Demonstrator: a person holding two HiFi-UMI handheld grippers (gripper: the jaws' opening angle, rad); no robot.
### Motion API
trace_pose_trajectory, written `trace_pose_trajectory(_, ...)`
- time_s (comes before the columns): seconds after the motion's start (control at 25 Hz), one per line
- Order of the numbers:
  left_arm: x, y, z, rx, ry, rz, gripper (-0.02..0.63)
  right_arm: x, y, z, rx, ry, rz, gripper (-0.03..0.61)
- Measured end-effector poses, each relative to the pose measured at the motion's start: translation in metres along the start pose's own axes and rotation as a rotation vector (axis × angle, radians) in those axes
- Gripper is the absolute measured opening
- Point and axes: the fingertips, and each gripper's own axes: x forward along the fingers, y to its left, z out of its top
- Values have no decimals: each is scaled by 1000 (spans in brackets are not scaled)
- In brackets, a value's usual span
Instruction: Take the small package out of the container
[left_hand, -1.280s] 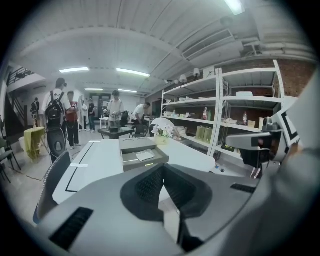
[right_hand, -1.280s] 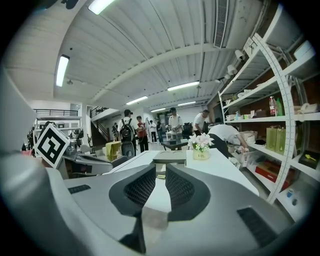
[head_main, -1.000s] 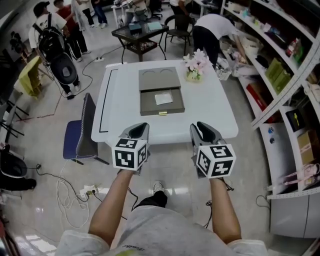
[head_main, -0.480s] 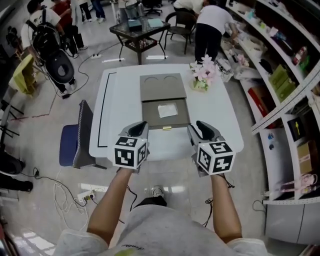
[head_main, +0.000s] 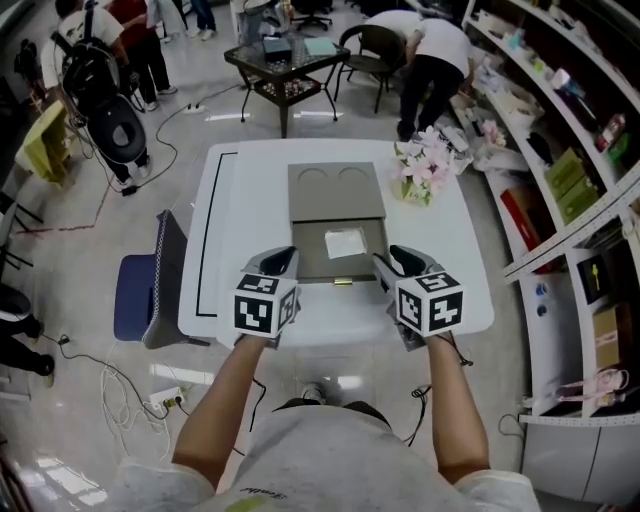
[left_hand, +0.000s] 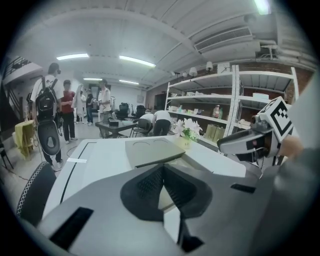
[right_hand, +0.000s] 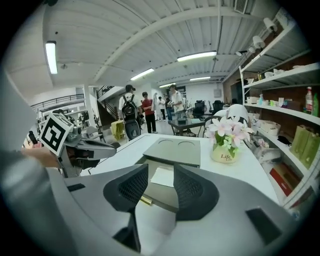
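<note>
One white table fills the space in front of me, with one dark chair drawn up at its left side. On the table lies one flat grey-brown container. Its lid, marked with two round recesses, covers the far half, and the near half is uncovered. I hold two tongs over the table's near edge, one on each side of the container's near end. My left gripper has its jaws together with nothing between them. My right gripper has its jaws apart and opening, also with nothing between them. One pot of pale pink flowers stands on the table just right of the lid. The one small package, flat and white, lies inside the uncovered half, toward its right. One small brass catch sits on the container's near wall.
</note>
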Motion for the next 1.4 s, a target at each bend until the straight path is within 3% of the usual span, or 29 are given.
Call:
trace_pose_trajectory(0.28, 22, 7, 4, 4, 10, 7, 2, 37, -15, -6, -105, 106, 58, 169)
trace_pose_trajectory(0.84, 67, 37, 11, -75, 37, 149, 2, 117, -41, -17, -324, 285, 267, 161)
trace_pose_trajectory(1.4, 82, 61, 13, -146, 43, 265, 2, 158, -35, -50, -610, 481, 466, 138)
